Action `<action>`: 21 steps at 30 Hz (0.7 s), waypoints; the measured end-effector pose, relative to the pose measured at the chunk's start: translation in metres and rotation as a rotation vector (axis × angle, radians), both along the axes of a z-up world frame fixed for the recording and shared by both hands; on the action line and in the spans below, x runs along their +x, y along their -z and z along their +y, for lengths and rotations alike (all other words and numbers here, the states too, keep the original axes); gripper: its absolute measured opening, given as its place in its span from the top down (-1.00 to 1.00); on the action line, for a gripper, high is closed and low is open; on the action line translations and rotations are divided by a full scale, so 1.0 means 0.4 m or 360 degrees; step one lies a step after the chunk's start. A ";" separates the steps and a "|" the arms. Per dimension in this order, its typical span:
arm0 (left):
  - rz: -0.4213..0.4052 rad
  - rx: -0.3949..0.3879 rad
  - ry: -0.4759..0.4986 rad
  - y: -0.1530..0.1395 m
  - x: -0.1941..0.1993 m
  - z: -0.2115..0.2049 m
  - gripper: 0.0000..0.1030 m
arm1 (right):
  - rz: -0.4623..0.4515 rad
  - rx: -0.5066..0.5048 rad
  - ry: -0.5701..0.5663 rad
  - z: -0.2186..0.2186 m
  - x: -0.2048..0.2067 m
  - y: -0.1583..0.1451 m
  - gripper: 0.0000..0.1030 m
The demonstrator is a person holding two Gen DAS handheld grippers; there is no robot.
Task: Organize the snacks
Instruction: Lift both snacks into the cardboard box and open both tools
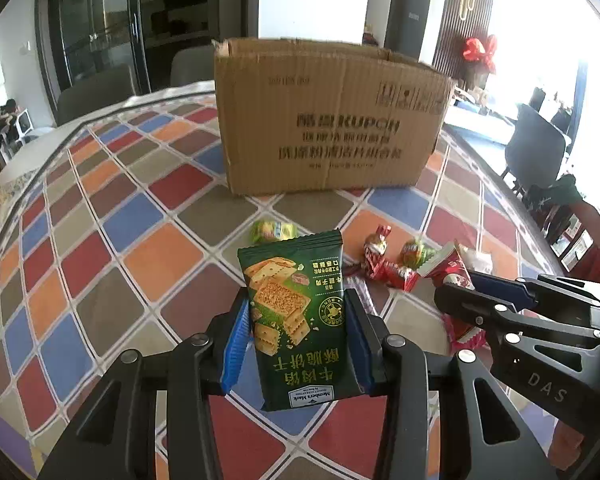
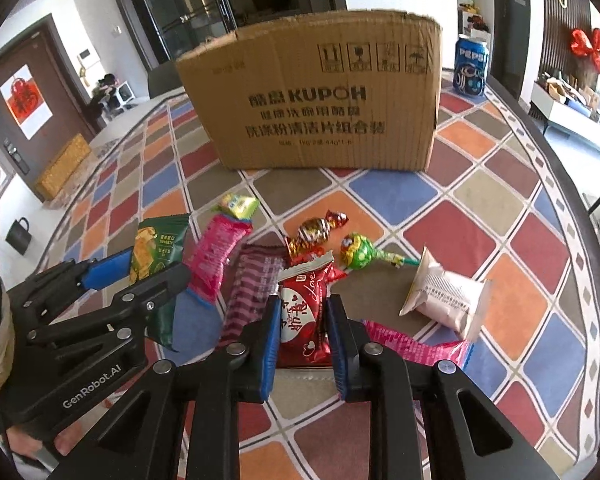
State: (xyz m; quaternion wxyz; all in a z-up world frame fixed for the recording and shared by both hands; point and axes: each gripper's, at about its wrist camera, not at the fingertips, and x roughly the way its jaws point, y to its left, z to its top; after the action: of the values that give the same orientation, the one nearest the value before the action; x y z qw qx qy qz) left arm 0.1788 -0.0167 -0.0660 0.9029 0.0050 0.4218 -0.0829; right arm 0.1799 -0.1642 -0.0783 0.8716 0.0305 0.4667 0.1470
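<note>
My left gripper (image 1: pixel 298 312) is shut on a green cracker packet (image 1: pixel 296 320) and holds it above the table; the packet also shows in the right wrist view (image 2: pixel 156 248). My right gripper (image 2: pixel 303 320) is shut on a red heart-printed snack packet (image 2: pixel 304 308), which also shows in the left wrist view (image 1: pixel 452 272). A brown cardboard box (image 1: pixel 328 116) (image 2: pixel 320 100) stands behind the snacks. Loose on the checked tablecloth lie a pink packet (image 2: pixel 216 256), a maroon wafer bar (image 2: pixel 252 284), a red-gold candy (image 2: pixel 316 230), a green lollipop (image 2: pixel 358 252) and a white packet (image 2: pixel 444 296).
A Pepsi can (image 2: pixel 470 66) stands right of the box. A yellow-green candy (image 2: pixel 238 204) lies near the box front. Another pink packet (image 2: pixel 416 346) lies by my right gripper. The table edge (image 2: pixel 548 152) curves along the right. Chairs (image 1: pixel 534 152) stand beyond the table.
</note>
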 end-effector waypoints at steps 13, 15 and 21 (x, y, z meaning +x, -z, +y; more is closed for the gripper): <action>-0.0202 -0.0007 -0.0032 -0.116 0.022 0.011 0.15 | -0.0199 0.0044 0.0006 -0.004 0.015 -0.109 0.54; -0.0236 -0.0005 -0.0043 -0.135 0.028 0.014 0.15 | -0.0233 0.0051 0.0013 -0.005 0.025 -0.126 0.54; -0.0325 -0.0029 -0.0062 -0.197 0.060 0.022 0.15 | -0.0331 0.0075 0.0022 -0.006 0.053 -0.181 0.54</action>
State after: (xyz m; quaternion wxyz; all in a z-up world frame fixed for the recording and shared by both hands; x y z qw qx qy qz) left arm 0.2029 -0.0079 0.0129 0.9427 -0.0031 0.3267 -0.0682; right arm 0.2009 -0.1664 -0.0060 0.9153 0.0386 0.3700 0.1544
